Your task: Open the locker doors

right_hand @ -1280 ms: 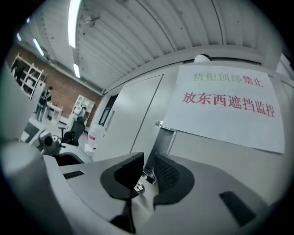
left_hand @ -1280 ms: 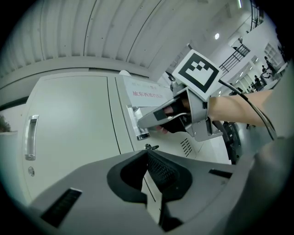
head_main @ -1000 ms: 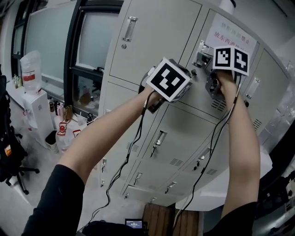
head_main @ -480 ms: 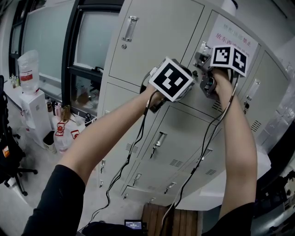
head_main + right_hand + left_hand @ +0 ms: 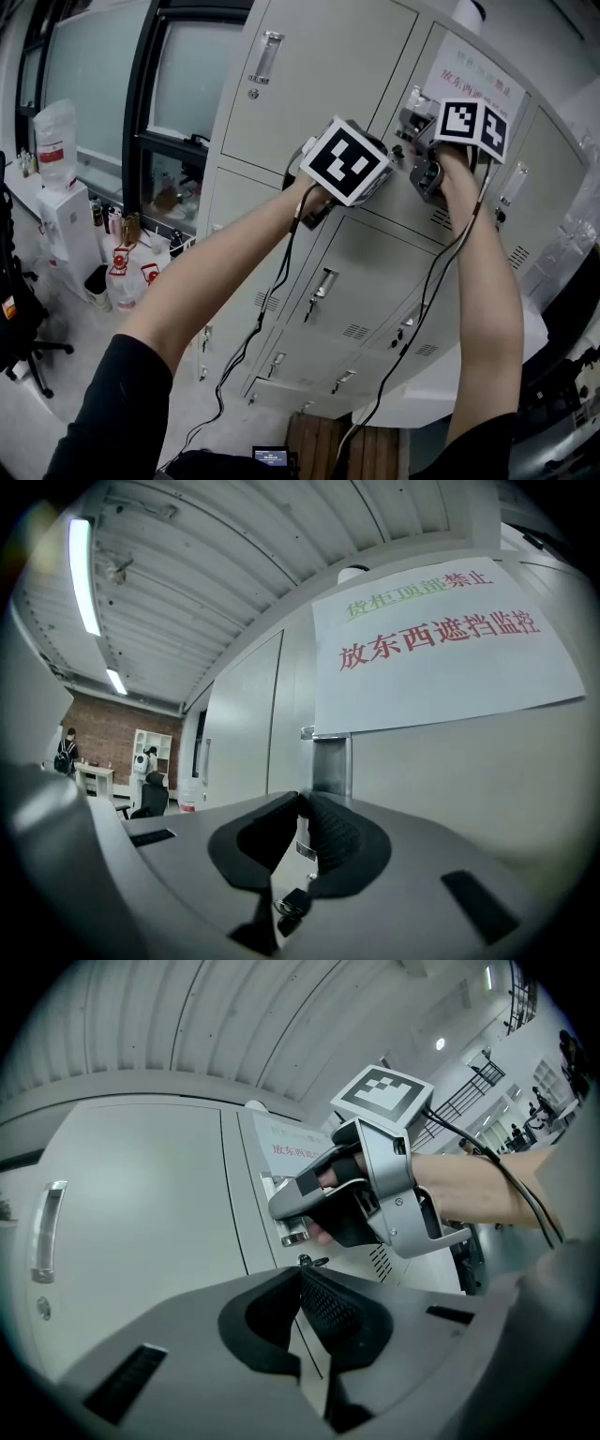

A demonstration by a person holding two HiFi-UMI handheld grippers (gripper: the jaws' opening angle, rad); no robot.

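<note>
Locker doors (image 5: 309, 94) in a grey bank stand flush and closed, row under row, and the person faces them with both arms raised to the top row. The labelled door (image 5: 408, 197), the second of the top row from the left in the head view, carries a paper notice (image 5: 441, 649) with printed characters. Its metal handle (image 5: 328, 761) sits at the door's left edge just below the notice's corner, and a key (image 5: 291, 902) hangs in the lock under it. The right gripper (image 5: 300, 799) points level at that handle. Its jaws have just been closing and now stand nearly together, with the handle's thin lower tab between the 2 pads, which look to be on it. The left gripper (image 5: 302, 1271) is held just left of the right one, apart from it, in front of the seam between the 2 top doors. Its jaws are together with nothing between them. The plain door to the left has its own pull handle (image 5: 265, 58), untouched. A water dispenser (image 5: 66, 216) stands by the window at the far left.
</note>
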